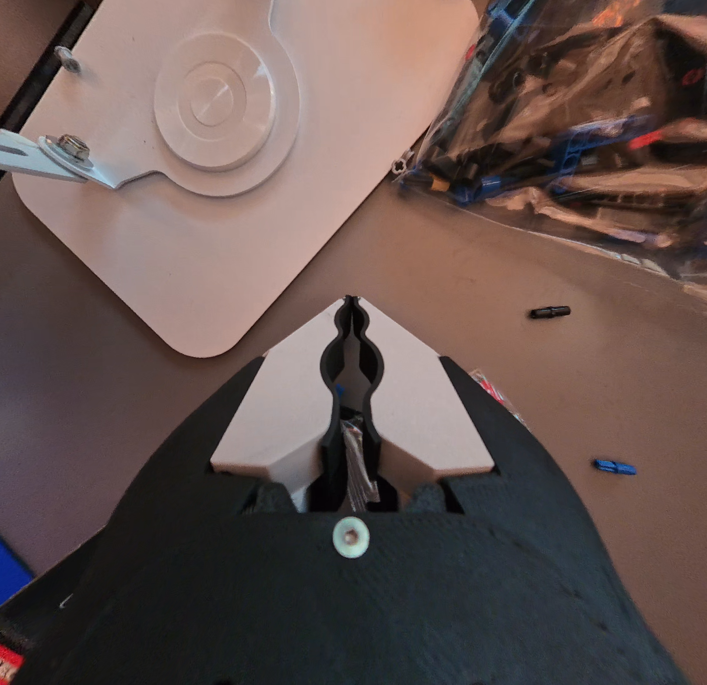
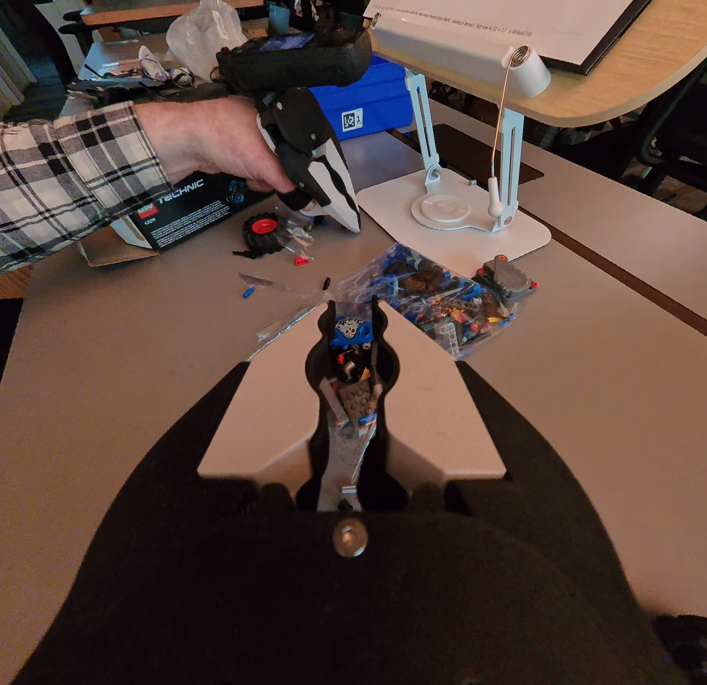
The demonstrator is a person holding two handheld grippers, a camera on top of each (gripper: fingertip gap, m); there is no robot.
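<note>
The clear bag of building pieces (image 2: pixel 440 303) lies on the bench (image 2: pixel 114 360), just near of the white stand base (image 2: pixel 478 245). Its long axis runs roughly left to right. The stretched, crumpled film end points left, toward a loose black pin (image 2: pixel 326 283) and a blue pin (image 2: pixel 248 292).

The right gripper (image 2: pixel 352 302) sits over the near-left part of the bag, its fingers a little apart and pieces showing in the gap. I cannot tell whether the pads touch the film. As I judge it, the film is thin and slack, so a pinch here may catch plastic alone. The film could then slide out or tear and spill small pieces. Pressing down could also nudge the bag against the grey block (image 2: pixel 505 278) touching its far-right end.

The left gripper (image 1: pixel 350 298) is clenched, tips meeting, low above the bench to the far left of the bag. I cannot make out anything held at the tips. It hangs by the base's edge, near a small wheel (image 2: pixel 264 232). A sweep from it could roll the round pins away.
</note>
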